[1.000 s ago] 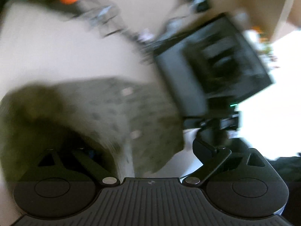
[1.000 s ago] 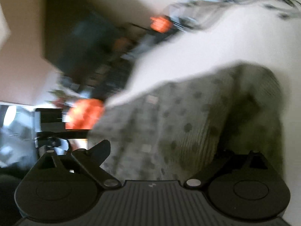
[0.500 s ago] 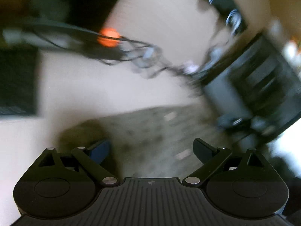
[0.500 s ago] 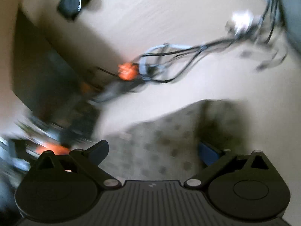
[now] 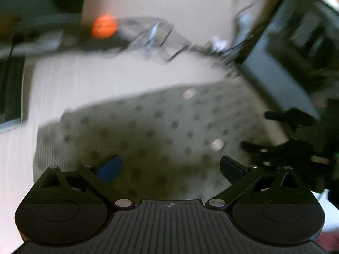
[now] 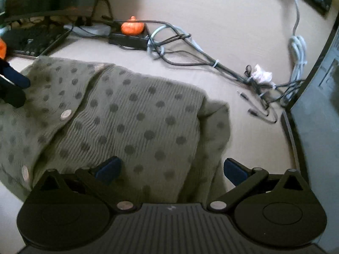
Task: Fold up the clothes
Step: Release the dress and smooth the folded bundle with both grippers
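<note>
Nearest me, my right gripper (image 6: 171, 169) had its fingers spread as wide as they go, having just been opening, and nothing was pinched; the cardigan (image 6: 127, 122) lay under and between them, not gripped. My left gripper (image 5: 169, 168) stood spread too, hovering over the same green dotted knit, empty as far as the blur let me judge. In the right view the other gripper's blue tip showed at the far left edge, just over the cloth.

The cardigan sat flat on the pale table (image 6: 211, 10), and I judged it partly folded: the front panel with its buttons (image 6: 66, 114) lay smooth, and a sleeve or side flap (image 6: 216, 127) looked tucked back along the right edge. The body looked long, so I reckoned a crosswise fold or two was left, plus a tidy-up; I could not tell how the near hem lay, as it was hidden under the grippers.

Further out, the right view was sharp and gave me what the left did not: a tangle of cables (image 6: 190, 48), a small orange pumpkin (image 6: 132, 27) on a black box, a keyboard (image 6: 34, 40) at far left. The left view was smeared; it showed only an orange blob, cable streaks and a dark monitor (image 5: 292, 48) at upper right
</note>
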`<state>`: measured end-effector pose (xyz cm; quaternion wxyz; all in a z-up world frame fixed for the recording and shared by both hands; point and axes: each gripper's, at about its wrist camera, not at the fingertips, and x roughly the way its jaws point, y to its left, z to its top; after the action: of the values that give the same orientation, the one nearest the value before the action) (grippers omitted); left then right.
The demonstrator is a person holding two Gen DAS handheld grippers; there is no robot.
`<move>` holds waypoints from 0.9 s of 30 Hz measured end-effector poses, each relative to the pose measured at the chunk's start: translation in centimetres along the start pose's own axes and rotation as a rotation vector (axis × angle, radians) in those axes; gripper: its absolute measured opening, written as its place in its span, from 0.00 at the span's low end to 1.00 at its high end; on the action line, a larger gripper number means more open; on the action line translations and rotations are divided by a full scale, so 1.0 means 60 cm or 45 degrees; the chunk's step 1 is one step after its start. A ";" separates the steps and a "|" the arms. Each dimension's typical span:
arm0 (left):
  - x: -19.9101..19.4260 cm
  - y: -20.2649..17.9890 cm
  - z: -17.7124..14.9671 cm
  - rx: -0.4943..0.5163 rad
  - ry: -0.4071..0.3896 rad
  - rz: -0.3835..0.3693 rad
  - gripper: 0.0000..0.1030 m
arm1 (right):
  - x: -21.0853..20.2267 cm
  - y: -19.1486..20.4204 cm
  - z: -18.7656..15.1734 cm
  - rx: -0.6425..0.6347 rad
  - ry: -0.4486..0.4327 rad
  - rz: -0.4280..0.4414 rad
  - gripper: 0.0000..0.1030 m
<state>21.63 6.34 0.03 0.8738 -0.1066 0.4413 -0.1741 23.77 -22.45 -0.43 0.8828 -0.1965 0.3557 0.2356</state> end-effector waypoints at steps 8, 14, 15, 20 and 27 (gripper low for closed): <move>-0.007 0.004 0.002 -0.146 -0.039 0.068 0.99 | -0.039 -0.014 0.053 0.232 -0.217 0.153 1.00; 0.011 0.010 -0.005 -0.205 -0.026 0.064 1.00 | 0.071 -0.026 0.100 0.482 -0.150 0.366 1.00; 0.011 0.009 -0.007 -0.207 -0.034 0.066 1.00 | 0.100 -0.020 0.101 0.478 -0.098 0.350 1.00; 0.010 -0.009 -0.017 -0.172 -0.030 0.099 1.00 | 0.142 0.000 0.088 0.374 -0.145 0.355 1.00; -0.026 -0.008 0.003 -0.166 -0.057 -0.042 1.00 | 0.141 0.001 0.084 0.303 -0.169 0.421 1.00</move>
<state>20.83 6.50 1.43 0.8717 -0.1743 0.4302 -0.1571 31.83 -17.46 -3.16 0.8707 -0.0138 0.3495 0.3457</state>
